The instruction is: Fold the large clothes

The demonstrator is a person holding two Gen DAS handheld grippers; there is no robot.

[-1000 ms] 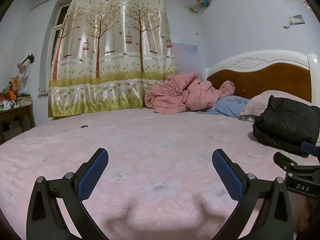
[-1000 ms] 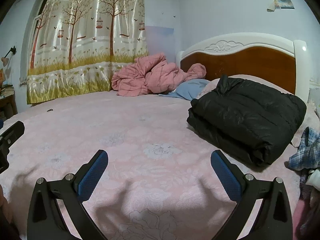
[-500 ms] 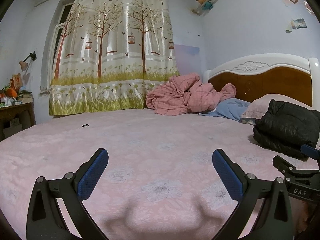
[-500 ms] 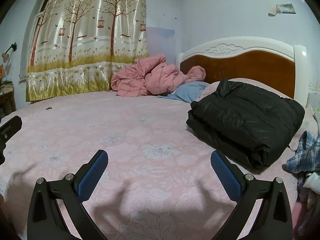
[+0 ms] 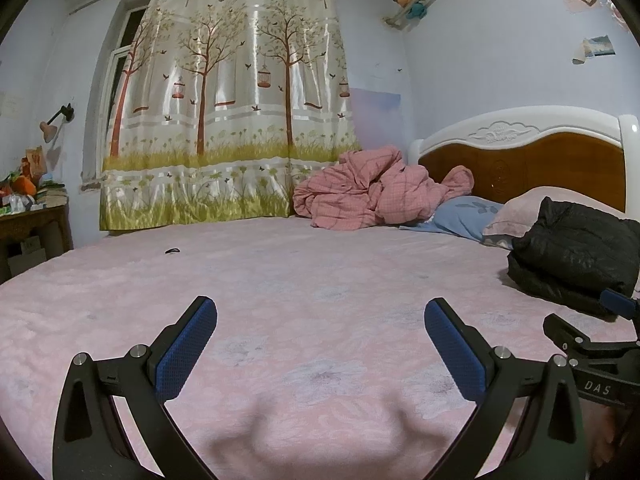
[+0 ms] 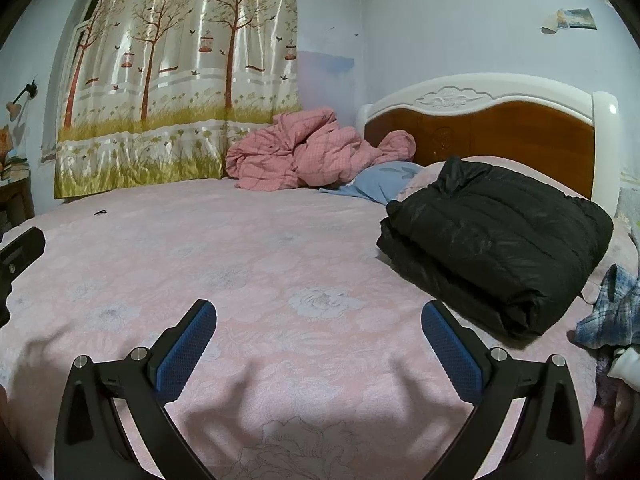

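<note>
on pink bed (image 6: pixel 280 240), folded black jacket (image 6: pixel 496 236)

low over bed (image 5: pixel 320 272), facing headboard (image 6: pixel 480 120)

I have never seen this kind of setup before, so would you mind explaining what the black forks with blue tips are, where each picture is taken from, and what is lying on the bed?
Each black fork is a hand-held two-finger gripper with blue pads; a person carries one in each hand. A fisheye camera on each looks forward along its fingers. One picture comes from the left gripper, the other from the right gripper. Both are open and hold nothing.

On the pink bedspread lies a folded black padded jacket, partly on a pink pillow. Near the headboard are a crumpled pink quilt and a blue pillow. A plaid garment lies at the right edge. A tree-print curtain hangs behind.
</note>
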